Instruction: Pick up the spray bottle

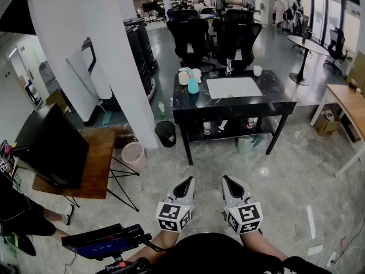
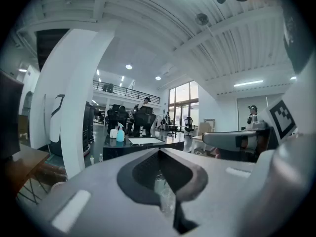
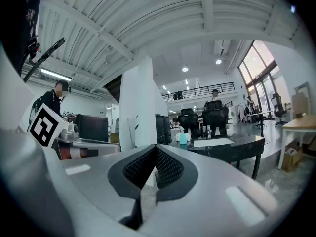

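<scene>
The spray bottle (image 1: 193, 85) is turquoise with a white head. It stands upright at the left end of a black table (image 1: 274, 96) far ahead of me, beside two white cups (image 1: 183, 77). It is small in the left gripper view (image 2: 120, 134) and in the right gripper view (image 3: 182, 138). My left gripper (image 1: 187, 182) and right gripper (image 1: 227, 181) hang side by side low in the head view, over the marble floor and well short of the table. Both are shut, with the jaw tips touching and nothing between them.
A white mat (image 1: 234, 87) and a white cup (image 1: 258, 70) also lie on the table. A black bin (image 1: 166, 133) and a pink basket (image 1: 133, 153) stand left of it by a white pillar (image 1: 97, 44). A wooden stand (image 1: 97, 158) with a monitor is at left, office chairs (image 1: 191, 36) stand behind the table, and a wooden desk (image 1: 349, 99) is at right.
</scene>
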A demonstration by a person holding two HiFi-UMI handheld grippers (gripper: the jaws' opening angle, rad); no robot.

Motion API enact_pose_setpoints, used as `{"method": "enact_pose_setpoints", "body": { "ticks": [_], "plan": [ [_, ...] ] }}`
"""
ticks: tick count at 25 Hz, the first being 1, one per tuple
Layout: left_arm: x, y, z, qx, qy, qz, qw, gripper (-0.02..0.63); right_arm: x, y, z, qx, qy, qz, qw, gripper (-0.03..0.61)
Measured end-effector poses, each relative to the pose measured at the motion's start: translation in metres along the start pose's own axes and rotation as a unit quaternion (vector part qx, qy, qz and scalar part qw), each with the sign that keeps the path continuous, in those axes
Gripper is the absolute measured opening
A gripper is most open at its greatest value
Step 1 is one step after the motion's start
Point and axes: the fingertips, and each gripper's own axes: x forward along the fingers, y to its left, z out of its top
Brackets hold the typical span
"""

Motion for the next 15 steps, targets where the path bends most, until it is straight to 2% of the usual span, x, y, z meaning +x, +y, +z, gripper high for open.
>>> {"method": "enact_pose_setpoints", "body": {
  "ticks": [15],
  "plan": [
    [0.0035,-0.0017,0.0031,-0.001,0.003,-0.004,1.0,0.0,-0.003,-0.0014,0.0074,-0.004,-0.012,0.0,1.0,0.025]
  ]
}}
